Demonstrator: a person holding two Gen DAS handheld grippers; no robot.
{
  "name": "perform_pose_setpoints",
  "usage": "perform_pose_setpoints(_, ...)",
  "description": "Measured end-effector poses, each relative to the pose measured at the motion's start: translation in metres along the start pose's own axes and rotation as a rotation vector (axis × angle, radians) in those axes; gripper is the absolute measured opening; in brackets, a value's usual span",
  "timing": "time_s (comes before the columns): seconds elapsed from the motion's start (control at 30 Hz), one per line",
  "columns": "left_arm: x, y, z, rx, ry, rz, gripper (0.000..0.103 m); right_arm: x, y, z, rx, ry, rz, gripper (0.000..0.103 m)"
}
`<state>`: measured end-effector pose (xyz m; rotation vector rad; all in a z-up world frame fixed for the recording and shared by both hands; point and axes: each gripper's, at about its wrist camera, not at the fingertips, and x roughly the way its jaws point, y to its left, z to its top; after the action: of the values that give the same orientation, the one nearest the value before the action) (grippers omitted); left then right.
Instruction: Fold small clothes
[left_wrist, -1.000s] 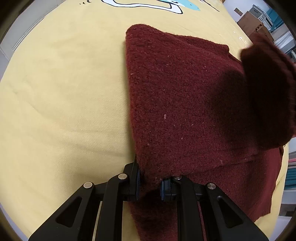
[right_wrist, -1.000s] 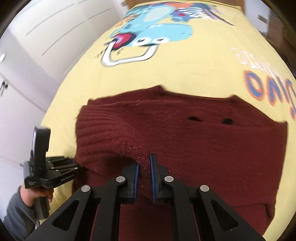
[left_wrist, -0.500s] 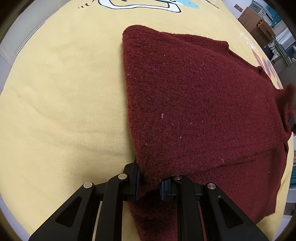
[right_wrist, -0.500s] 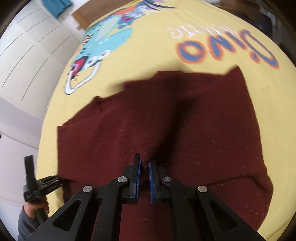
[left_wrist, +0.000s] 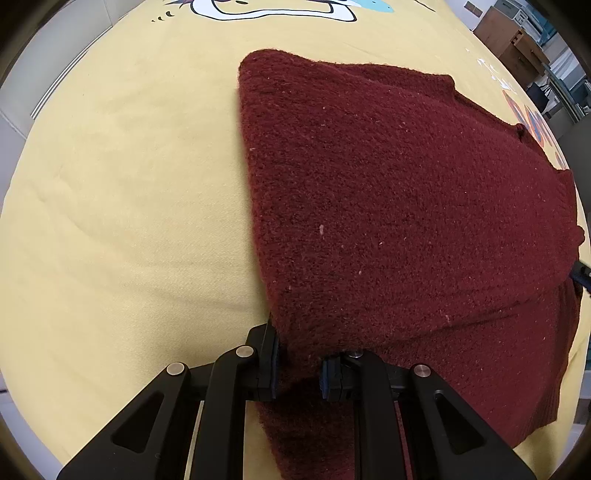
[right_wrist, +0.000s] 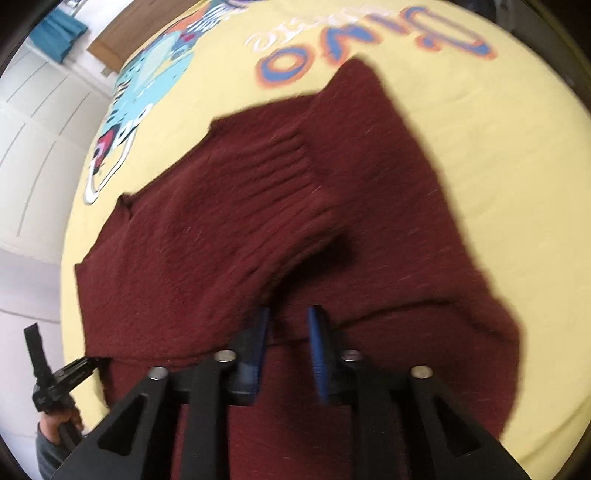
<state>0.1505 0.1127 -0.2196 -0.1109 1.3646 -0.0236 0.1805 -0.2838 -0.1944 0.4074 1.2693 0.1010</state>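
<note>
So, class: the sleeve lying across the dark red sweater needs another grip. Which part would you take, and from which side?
Probably the ribbed cuff: it is the sleeve's free, thick end, lying flat on the sweater. Come down from above with the opening right gripper and pinch that top layer only, so the body beneath stays put.

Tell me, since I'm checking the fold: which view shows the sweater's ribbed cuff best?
The right wrist view: the ribbed cuff lies folded across the maroon sweater, ahead of the opening right gripper. The left wrist view shows only plain knit, pinched by the left gripper.
</note>
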Motion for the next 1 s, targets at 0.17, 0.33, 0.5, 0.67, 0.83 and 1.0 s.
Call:
perform_pose_setpoints(0.17,-0.001,-0.005,-0.001,0.004,-0.003,0.006,0.014,-0.013,-0.005,0.024,-0.008,-0.019,-0.041,0.059)
perform_pose_setpoints(0.33,-0.002,0.003,-0.001,0.007,0.0,0.011,0.014,0.018,0.005,0.04,-0.036,0.048,-0.087,0.06)
perform_pose_setpoints(0.5,-0.005,0.001,-0.002,0.008,0.004,0.018,0.014,0.038,0.018,0.04,-0.085,0.045,-0.086,0.04)
perform_pose_setpoints(0.67,-0.012,-0.006,-0.007,0.034,-0.019,0.037,0.014,0.015,0.025,0.033,-0.179,-0.041,-0.105,0.01)
perform_pose_setpoints(0.83,-0.012,-0.01,-0.012,0.055,-0.02,0.048,0.014,0.009,0.014,0.02,-0.202,-0.08,-0.15,0.009)
perform_pose_setpoints(1.0,-0.009,-0.011,-0.012,0.047,-0.014,0.063,0.016,0.025,0.008,0.012,-0.207,-0.086,-0.145,0.014)
